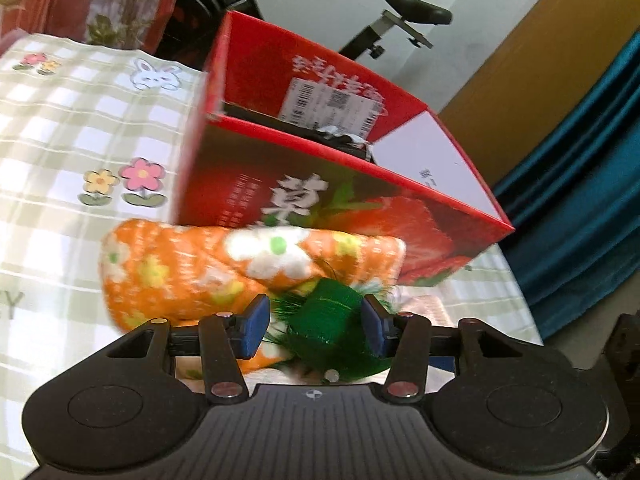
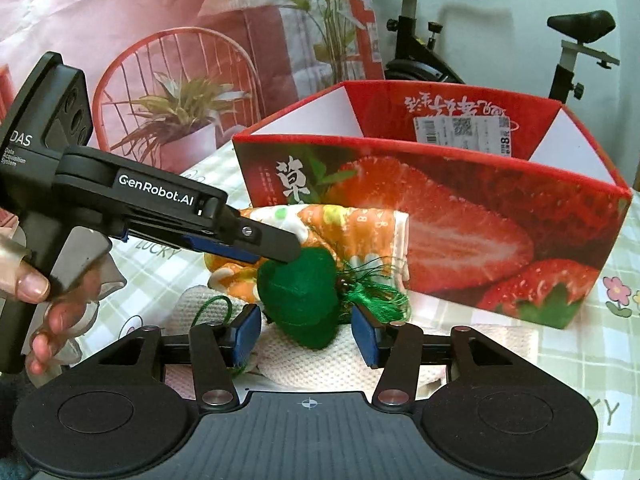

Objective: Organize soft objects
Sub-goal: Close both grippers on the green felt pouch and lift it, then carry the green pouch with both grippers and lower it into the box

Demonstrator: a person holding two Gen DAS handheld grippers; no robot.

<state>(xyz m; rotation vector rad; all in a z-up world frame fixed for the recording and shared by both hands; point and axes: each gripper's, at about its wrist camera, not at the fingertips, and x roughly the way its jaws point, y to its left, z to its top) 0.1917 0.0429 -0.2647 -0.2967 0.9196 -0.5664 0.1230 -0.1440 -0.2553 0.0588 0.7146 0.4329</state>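
Checked surface (image 1: 72, 128) was half hidden by the strawberry box (image 2: 460, 220), box contents blurred. Green pouch (image 2: 298, 300) lay between both half-open tools, left tool (image 1: 316, 326) and right tool (image 2: 306, 334); contact could not be judged.

Left gripper (image 1: 316, 326) and right gripper (image 2: 306, 334) both tilted downward; jaws part-open

Green sachet (image 2: 298, 304): fuzzy thread-wound cloth. Behind it, orange towel (image 2: 352, 232): nubby terry; red box (image 2: 500, 216): glossy printed cardboard.
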